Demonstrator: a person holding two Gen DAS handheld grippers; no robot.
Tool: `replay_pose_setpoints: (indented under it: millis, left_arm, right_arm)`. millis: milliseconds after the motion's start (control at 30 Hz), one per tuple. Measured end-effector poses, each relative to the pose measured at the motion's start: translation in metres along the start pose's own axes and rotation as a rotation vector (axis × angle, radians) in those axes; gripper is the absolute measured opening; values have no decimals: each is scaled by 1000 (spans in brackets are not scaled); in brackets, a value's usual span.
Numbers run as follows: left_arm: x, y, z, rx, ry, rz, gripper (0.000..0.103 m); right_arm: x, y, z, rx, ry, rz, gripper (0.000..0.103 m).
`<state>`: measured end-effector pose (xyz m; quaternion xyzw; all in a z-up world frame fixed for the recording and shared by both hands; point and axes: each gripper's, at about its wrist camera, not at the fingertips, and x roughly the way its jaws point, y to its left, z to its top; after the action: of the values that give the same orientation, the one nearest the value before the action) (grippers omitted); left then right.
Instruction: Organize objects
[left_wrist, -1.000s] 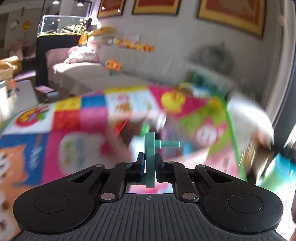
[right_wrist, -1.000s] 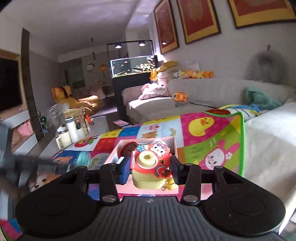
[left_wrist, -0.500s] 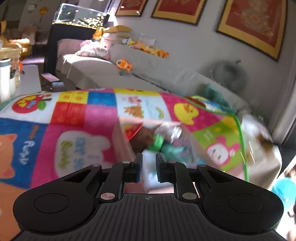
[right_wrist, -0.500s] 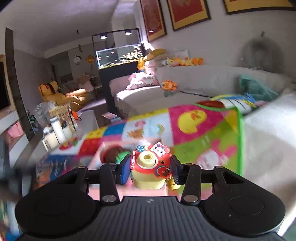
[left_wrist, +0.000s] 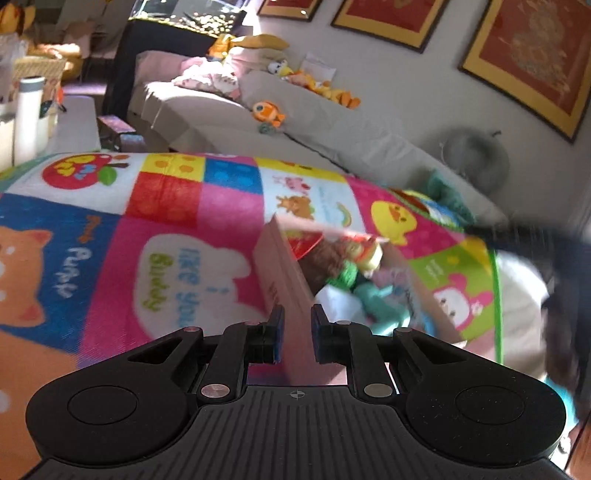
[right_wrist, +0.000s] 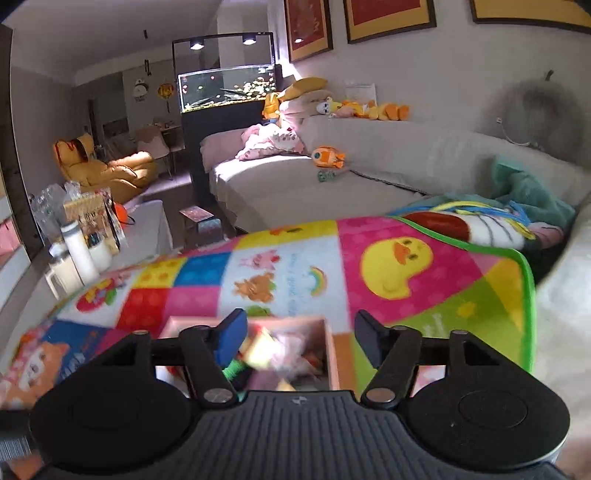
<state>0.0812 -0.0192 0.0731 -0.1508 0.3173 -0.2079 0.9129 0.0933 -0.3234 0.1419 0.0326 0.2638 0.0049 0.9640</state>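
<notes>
A pink box (left_wrist: 284, 266) lies on a bright patchwork blanket (left_wrist: 166, 258) and holds several toys, among them a green one (left_wrist: 343, 275) and a teal one (left_wrist: 376, 299). My left gripper (left_wrist: 297, 328) is shut and empty just over the box's near wall, which shows through the narrow gap. My right gripper (right_wrist: 301, 332) hovers over the box (right_wrist: 330, 354), and its jaws are opening with nothing pressed between the pads. Just below them, a blurred yellow and red toy camera (right_wrist: 260, 354) drops among the toys. It also appears in the left wrist view as the toy camera (left_wrist: 364, 253).
A grey sofa (right_wrist: 388, 162) with plush toys runs behind the blanket, with a fish tank (right_wrist: 225, 88) at its far end. White bottles (right_wrist: 79, 254) stand on a low table at the left. A teal cloth (right_wrist: 524, 188) lies at the right. A dark blurred shape (left_wrist: 535, 240) crosses the left view's right side.
The green toy that my left gripper held a second ago has left its jaws, and that gripper has sunk toward the box wall. My right gripper moved over the box and let go of the toy camera.
</notes>
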Motion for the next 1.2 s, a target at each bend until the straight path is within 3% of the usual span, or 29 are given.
replay_pose_setpoints:
  millis: [100,200,300,367,467,633,867,1200]
  left_arm:
    - [24,-12,6,-20,36,27,17]
    - [52,-18,5,-16,123,80,21]
    - [68,-20,-2,18,154,166,49]
    - [68,-17,-6,43,144,214,74]
    - [60,-3,-8,51,149,270,93]
    - [30,30,-7,51,82,348,97]
    - [13,78,4,-17,37,376,100]
    - [14,91,3,-64,20,359,100]
  right_arm:
    - [-8,-10,-31,-73,22,-2,72]
    - [-16,-11,-67,-197,53,0,72]
    - [-21,-8,-100,-284,91,0,72]
    - [-19,-4,-114,-305,120,3,72]
    - [-11,12,-126,-351,123,-10,72]
    - [-7,50,-128,-381,120,74,72]
    - [7,117,-118,-422,73,66,72]
    - [14,133,-105,-373,91,3,73]
